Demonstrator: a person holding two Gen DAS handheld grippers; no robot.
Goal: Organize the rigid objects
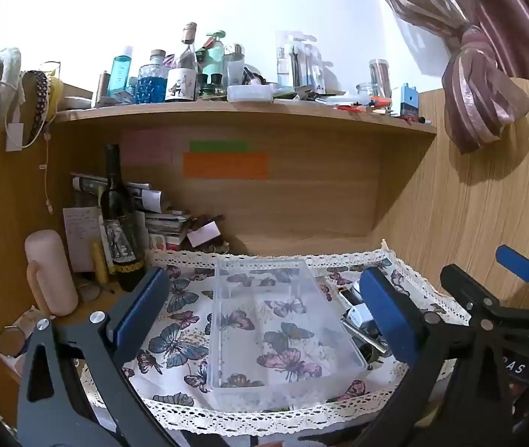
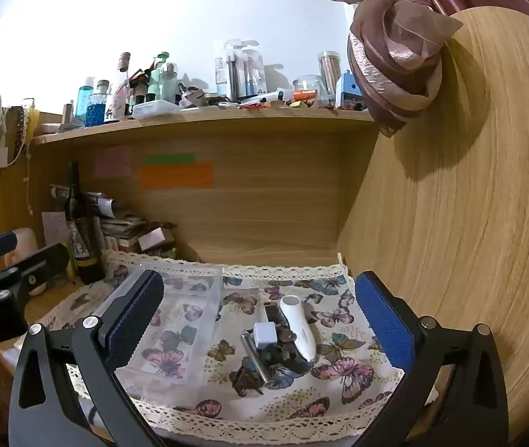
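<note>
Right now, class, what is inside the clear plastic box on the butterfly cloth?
Nothing shows inside the clear plastic box; only the butterfly cloth is seen through its floor. The white device, white cube and metal rod lie outside it. A finger hides part of it in the right wrist view.

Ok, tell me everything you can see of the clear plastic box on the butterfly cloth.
The clear plastic box is a long, shallow, see-through tray with no lid on it, the cloth's butterflies showing through its base. A divider walls off a compartment at its far end. Nothing is visibly inside. It lies flat on the cloth, lengthwise away from the cameras, with the pile of small items to its right. Neither tongs touch it.
</note>
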